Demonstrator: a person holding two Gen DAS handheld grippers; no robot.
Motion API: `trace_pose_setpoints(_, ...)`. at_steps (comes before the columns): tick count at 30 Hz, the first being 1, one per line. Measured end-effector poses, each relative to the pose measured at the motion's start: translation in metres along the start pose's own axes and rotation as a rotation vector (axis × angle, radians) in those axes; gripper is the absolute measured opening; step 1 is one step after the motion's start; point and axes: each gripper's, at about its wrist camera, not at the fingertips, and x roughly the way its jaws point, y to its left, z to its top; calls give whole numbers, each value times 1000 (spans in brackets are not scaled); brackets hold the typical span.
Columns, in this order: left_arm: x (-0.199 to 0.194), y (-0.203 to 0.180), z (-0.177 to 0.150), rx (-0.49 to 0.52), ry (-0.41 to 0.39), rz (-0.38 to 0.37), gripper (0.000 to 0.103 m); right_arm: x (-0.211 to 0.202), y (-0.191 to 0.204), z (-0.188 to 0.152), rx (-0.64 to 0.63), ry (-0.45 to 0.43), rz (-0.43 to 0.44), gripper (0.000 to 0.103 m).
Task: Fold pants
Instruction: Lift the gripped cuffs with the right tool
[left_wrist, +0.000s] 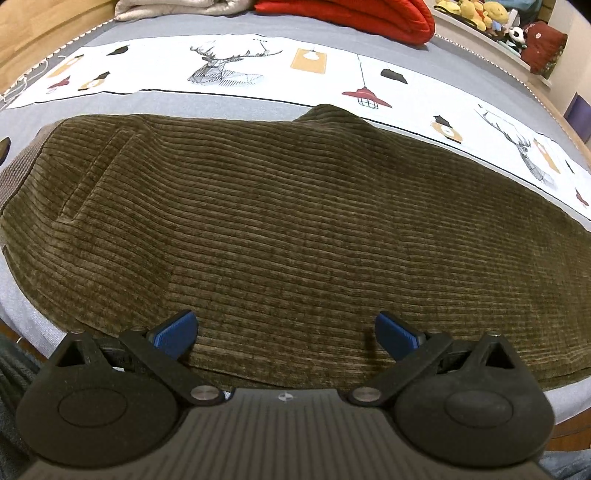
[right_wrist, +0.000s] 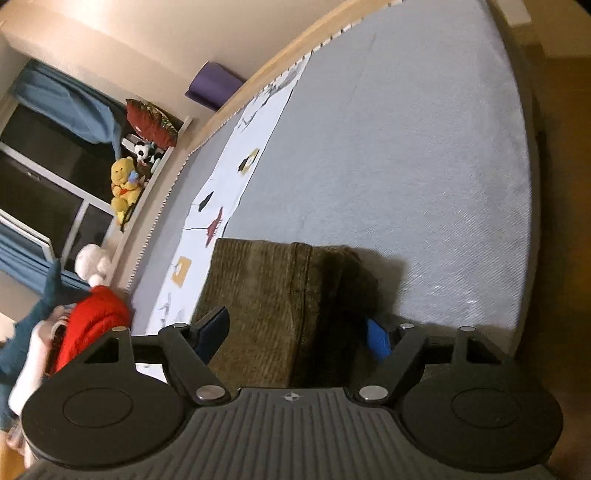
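Observation:
Olive-brown corduroy pants (left_wrist: 280, 221) lie flat across the grey bed, waistband at the left, filling most of the left wrist view. My left gripper (left_wrist: 286, 332) is open just above the pants' near edge, its blue pads (left_wrist: 177, 332) spread wide and empty. In the right wrist view the leg end of the pants (right_wrist: 280, 306) lies between the open fingers of my right gripper (right_wrist: 295, 339). One blue pad (right_wrist: 378, 341) sits at the cloth's right edge. The jaws are wide apart and not closed on the cloth.
A white printed cloth (left_wrist: 295, 70) with deer and lamp pictures lies behind the pants. A red quilt (left_wrist: 354, 14) and a beige blanket (left_wrist: 173, 7) sit at the back. Stuffed toys (right_wrist: 125, 184) line a shelf by the window. Bare grey mattress (right_wrist: 406, 166) extends beyond the leg end.

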Motion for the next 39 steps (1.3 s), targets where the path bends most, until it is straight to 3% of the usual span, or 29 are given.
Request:
trace_pose_setpoints(1, 0, 1, 0, 4, -1, 2, 103, 3, 2, 0, 6, 5, -2, 75)
trace_pose_setpoints(2, 0, 1, 1, 6, -2, 5, 103, 2, 2, 0, 7, -3, -28, 61)
trace_pose_setpoints(3, 1, 2, 1, 6, -3, 9, 103, 3, 4, -1, 4, -16, -70, 37)
trace_pose_setpoints(4, 1, 4, 1, 5, -4, 13, 103, 4, 3, -2, -1, -25, -124, 25)
trace_pose_setpoints(5, 1, 5, 1, 2, -5, 16, 103, 5, 1, -3, 13, -28, -122, 22)
trace_pose_setpoints(17, 2, 17, 4, -12, -7, 3, 103, 10, -2, 2, 82, 23, -86, 26)
trace_pose_setpoints(19, 3, 19, 5, -13, -9, 3, 103, 10, -3, 2, 104, 19, -81, 29)
trace_pose_setpoints(21, 4, 21, 6, -18, -8, -1, 103, 11, 1, 1, 93, 14, -65, 44)
trace_pose_setpoints(26, 4, 26, 9, -36, -18, -11, 103, 17, 19, -3, -19, 9, -93, 57)
trace_pose_setpoints(27, 4, 26, 10, -39, -19, -14, 103, 18, 23, -4, -43, 6, -106, 54)
trace_pose_setpoints(28, 4, 26, 10, -40, -19, -19, 103, 19, 29, -6, -75, -7, -141, 44)
trace_pose_setpoints(29, 4, 26, 11, -40, -17, -25, 103, 20, 35, -8, -108, -20, -174, 17)
trace_pose_setpoints(33, 3, 30, 16, -36, -11, -55, 103, 17, 51, -15, -168, -69, -216, 17)
trace_pose_setpoints(39, 1, 44, 25, -2, -36, -46, 103, 24, 64, -19, -218, -69, -343, 17)
